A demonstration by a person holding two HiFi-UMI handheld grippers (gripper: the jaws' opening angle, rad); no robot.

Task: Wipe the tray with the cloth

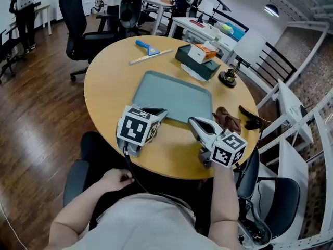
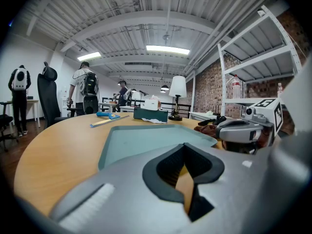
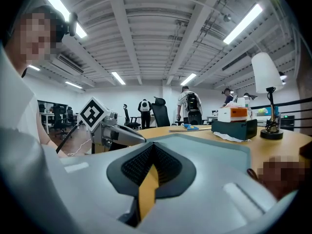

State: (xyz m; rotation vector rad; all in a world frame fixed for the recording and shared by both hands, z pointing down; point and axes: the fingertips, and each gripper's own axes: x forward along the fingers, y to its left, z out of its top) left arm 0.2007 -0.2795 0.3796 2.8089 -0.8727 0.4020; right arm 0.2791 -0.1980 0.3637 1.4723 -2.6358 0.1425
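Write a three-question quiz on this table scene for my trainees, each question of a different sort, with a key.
1. True or false: the cloth lies in the tray.
2. Multiple choice: what does the right gripper hold? A the cloth, B the tray's rim, C nothing.
3. Short answer: what colour is the handled tool lying beyond the tray?

Key: 1 false, it lies on the table to the right of the tray. 2 C, its jaws are shut with nothing between them. 3 blue.
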